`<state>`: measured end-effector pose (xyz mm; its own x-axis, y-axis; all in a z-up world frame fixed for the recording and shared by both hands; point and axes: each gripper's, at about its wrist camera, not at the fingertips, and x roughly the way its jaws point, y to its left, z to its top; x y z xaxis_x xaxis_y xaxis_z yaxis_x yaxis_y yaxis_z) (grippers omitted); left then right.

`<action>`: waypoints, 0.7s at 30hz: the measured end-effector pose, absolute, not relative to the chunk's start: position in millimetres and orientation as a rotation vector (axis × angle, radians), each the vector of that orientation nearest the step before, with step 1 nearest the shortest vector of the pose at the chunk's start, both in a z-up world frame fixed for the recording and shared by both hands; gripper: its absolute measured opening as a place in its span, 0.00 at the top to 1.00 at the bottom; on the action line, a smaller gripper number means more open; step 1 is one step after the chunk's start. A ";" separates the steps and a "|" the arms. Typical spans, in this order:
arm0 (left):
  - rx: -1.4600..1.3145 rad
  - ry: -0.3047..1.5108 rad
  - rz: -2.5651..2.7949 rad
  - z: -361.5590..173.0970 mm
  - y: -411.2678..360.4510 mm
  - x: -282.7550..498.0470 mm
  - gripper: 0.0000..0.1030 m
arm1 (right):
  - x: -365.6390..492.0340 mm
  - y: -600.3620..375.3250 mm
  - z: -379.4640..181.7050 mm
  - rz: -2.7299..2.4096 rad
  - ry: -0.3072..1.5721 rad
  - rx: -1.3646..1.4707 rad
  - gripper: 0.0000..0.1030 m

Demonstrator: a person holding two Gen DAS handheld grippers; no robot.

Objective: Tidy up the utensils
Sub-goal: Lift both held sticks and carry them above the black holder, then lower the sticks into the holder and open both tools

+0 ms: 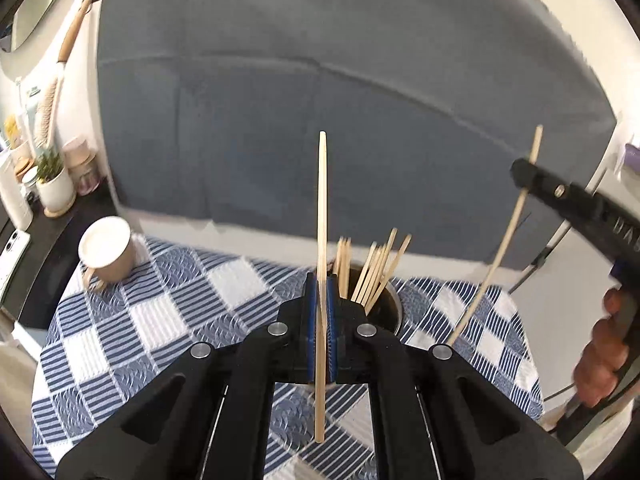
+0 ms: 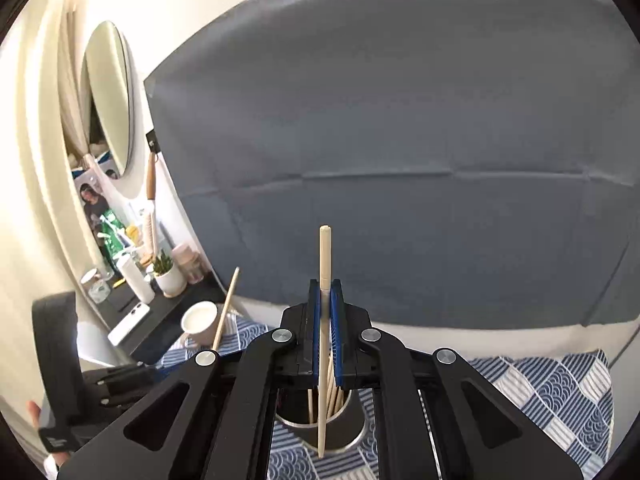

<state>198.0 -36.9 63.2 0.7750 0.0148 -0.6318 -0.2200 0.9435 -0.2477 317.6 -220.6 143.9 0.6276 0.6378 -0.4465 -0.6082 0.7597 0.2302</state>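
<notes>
My left gripper [image 1: 320, 280] is shut on a wooden chopstick [image 1: 322, 208] held upright above the checked cloth. Just behind it stands a dark metal holder [image 1: 390, 312] with several chopsticks [image 1: 374, 268] sticking out. My right gripper [image 2: 325, 286] is shut on another chopstick [image 2: 324, 256], held upright with its lower tip over the holder [image 2: 348, 432]. The right gripper [image 1: 524, 174] and its chopstick [image 1: 500, 252] also show at the right of the left wrist view. The left gripper's chopstick [image 2: 225, 308] shows at the left of the right wrist view.
A beige mug [image 1: 106, 250] lies on its side on the blue-and-white checked cloth [image 1: 160, 320] at the far left. A black shelf beyond it holds a potted plant [image 1: 54, 184], jars and a phone [image 2: 128, 324]. A grey sheet [image 1: 340, 100] hangs behind the table.
</notes>
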 end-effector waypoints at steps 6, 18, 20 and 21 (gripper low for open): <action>-0.321 0.604 0.080 72.6 -32.8 218.0 0.95 | 327.2 -210.6 139.1 0.730 0.514 0.066 0.95; -0.341 0.479 -0.073 44.8 -24.7 249.1 0.95 | 346.7 -189.5 107.4 0.746 0.475 0.043 0.95; -0.326 0.465 -0.086 37.6 -23.7 253.7 0.95 | 351.7 -185.7 98.6 0.747 0.478 0.049 0.95; -0.325 0.461 -0.086 34.2 -22.5 255.5 0.95 | 352.9 -184.8 95.4 0.750 0.481 0.055 0.95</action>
<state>255.5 -22.5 34.2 0.8931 -0.1545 -0.4225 0.0088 0.9450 -0.3269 352.9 -184.8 95.4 0.6288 0.6665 -0.4005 -0.6420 0.7356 0.2163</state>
